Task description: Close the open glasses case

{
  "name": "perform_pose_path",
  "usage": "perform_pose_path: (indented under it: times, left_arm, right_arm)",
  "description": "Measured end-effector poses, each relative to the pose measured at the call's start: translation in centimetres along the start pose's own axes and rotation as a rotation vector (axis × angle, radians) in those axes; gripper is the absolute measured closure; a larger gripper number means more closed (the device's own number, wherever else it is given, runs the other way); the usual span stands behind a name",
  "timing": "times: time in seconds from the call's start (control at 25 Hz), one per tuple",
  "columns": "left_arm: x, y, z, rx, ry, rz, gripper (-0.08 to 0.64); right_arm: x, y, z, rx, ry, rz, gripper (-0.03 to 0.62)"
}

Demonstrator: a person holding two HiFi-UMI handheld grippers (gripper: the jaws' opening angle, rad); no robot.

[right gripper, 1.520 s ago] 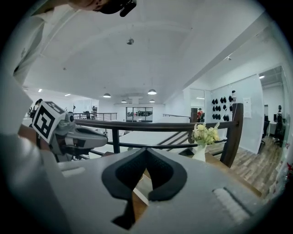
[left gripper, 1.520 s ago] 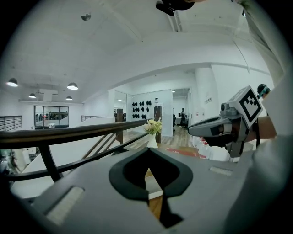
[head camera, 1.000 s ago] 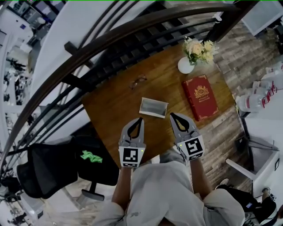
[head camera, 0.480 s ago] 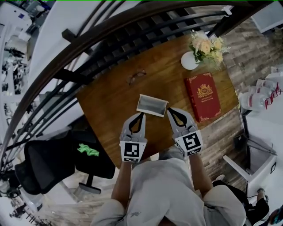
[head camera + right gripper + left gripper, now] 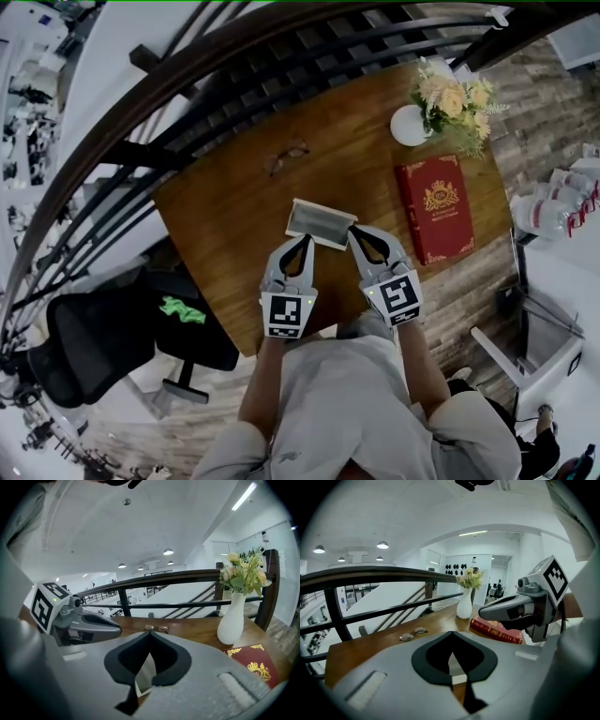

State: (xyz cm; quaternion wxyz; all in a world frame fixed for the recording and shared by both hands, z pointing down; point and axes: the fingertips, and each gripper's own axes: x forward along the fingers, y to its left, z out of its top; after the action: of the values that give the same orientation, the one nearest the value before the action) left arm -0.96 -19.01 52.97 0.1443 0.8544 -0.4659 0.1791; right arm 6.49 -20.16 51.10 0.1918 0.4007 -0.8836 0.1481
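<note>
The open grey glasses case lies on the wooden table, lid tilted up at its far side. My left gripper is shut and empty, its tips at the case's near left edge. The right gripper is also shut and empty, with its tips at the near right corner. In the left gripper view the case shows through the gap behind the closed tips. The right gripper view shows the case the same way, below its tips.
Folded glasses lie beyond the case. A red book lies at the right, a white vase of flowers behind it. A dark railing borders the table's far side. A black chair stands at the lower left.
Both grippers have moved forward along the table until their tips reach the case's near edge. Both stayed shut. The case has not moved on the table.
</note>
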Motion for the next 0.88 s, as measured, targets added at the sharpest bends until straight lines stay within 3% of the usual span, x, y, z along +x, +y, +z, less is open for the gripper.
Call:
perform_pose_path:
  times: [0.88]
  left_arm:
    - [5.9, -0.9, -6.5, -0.034, 0.151, -0.018, 0.540]
  right_arm:
    - [3.6, -2.5, -5.7, 0.028, 0.162, 0.060, 0.589]
